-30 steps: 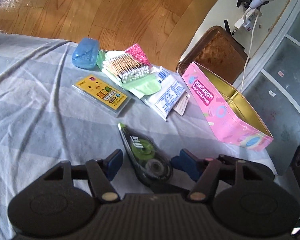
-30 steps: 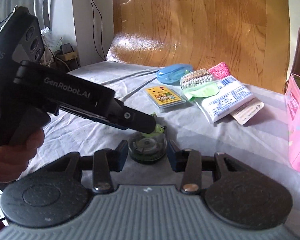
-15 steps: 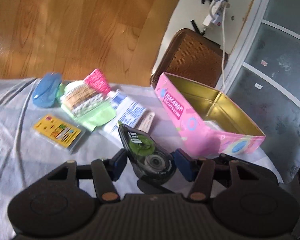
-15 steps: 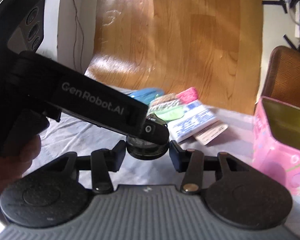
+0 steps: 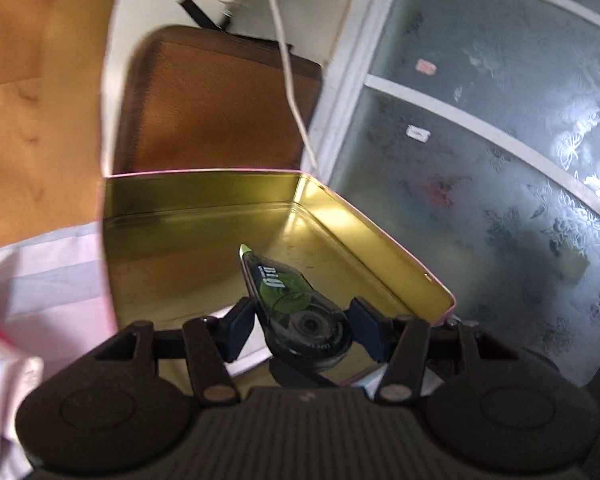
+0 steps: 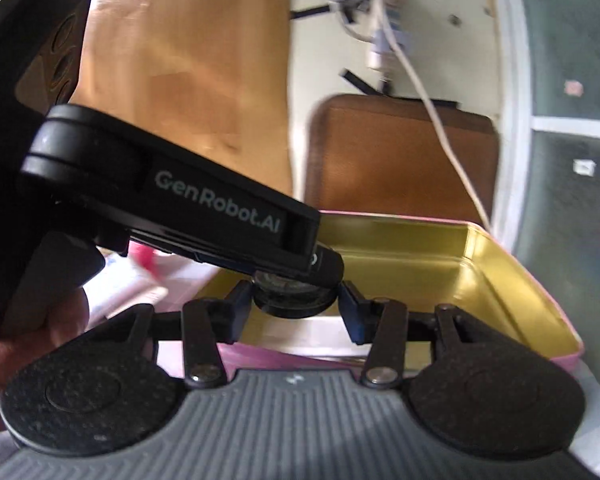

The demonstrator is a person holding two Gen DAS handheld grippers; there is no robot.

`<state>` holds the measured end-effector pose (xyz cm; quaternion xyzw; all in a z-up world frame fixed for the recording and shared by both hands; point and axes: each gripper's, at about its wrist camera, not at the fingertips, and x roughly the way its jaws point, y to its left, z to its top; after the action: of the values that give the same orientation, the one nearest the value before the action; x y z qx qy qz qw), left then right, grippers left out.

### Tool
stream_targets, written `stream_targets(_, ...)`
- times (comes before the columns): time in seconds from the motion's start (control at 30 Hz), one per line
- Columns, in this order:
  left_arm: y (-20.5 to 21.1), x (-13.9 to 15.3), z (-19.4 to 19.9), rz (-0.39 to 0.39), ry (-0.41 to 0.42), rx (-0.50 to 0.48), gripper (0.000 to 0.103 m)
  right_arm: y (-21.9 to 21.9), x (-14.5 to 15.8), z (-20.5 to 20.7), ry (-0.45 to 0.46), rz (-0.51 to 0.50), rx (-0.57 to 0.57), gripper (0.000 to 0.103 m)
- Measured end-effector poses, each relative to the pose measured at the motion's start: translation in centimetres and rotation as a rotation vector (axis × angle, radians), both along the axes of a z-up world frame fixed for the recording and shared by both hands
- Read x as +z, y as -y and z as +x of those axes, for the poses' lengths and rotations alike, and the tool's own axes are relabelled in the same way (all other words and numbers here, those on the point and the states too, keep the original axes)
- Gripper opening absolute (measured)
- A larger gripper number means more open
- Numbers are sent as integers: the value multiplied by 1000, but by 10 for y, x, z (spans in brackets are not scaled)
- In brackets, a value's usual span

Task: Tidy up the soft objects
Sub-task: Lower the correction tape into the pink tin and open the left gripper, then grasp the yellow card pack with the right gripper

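Observation:
A green and black correction tape dispenser (image 5: 296, 308) sits between the blue pads of both grippers, held in the air over the open pink tin with a gold inside (image 5: 204, 236). My left gripper (image 5: 304, 328) is closed on its round end. My right gripper (image 6: 294, 304) also grips the round end (image 6: 294, 300) from the other side. The left gripper's black body (image 6: 188, 208) crosses the right wrist view and hides most of the dispenser. The tin (image 6: 440, 268) lies below and ahead; it looks empty.
A brown chair back (image 5: 212, 104) stands behind the tin, with a white cable (image 5: 292, 96) hanging over it. A frosted glass door (image 5: 492, 152) is on the right. The light cloth (image 5: 44, 280) and blurred packets (image 6: 140, 280) are on the left.
Both grippers have lifted the dispenser off the cloth and carried it right, from beside the packets to above the open tin. The views are motion-blurred.

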<state>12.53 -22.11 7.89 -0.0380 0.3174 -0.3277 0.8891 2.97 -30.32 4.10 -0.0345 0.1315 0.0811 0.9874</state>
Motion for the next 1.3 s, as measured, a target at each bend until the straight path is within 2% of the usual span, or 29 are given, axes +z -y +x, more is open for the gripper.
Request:
stream_targets(0.13, 41, -10, 18, 11, -26, -34, 53, 24, -5, 24, -26, -13, -62, 51)
stream_targets(0.27, 63, -23, 27, 55, -24, -14, 57, 38, -16, 44, -59, -29, -161, 52)
stream_targets(0.4, 56, -24, 19, 66, -2, 15, 57, 46, -22, 36, -40, 16, -183, 51)
stream_targets(0.5, 32, -14, 4, 58, 50, 27, 57, 39, -21, 26, -12, 30, -166, 51)
stream_targets(0.63, -22, 2, -25, 16, 126, 47, 57, 20, -12, 6, 47, 57, -109, 51)
stream_targets(0.73, -78, 6, -49, -7, 157, 102, 57, -5, -3, -4, 83, 68, -47, 51)
stream_targets(0.8, -124, 2, -63, -17, 160, 173, 57, -27, 3, -9, 91, 76, 28, 51)
stream_targets(0.93, -223, -15, -77, -26, 101, 382, 56, -86, 4, 1, 9, 65, 214, 48)
stream_targets(1.07, -305, -34, -85, -26, 60, 601, 55, -161, -2, 25, -80, 14, 345, 43)
stream_targets(1.2, -350, -46, -91, -23, 43, 709, 55, -218, -7, 49, -178, -21, 412, 43)
stream_targets(1.3, -373, -55, -92, -72, 18, 744, 55, -251, -13, 44, -218, -62, 503, 43)
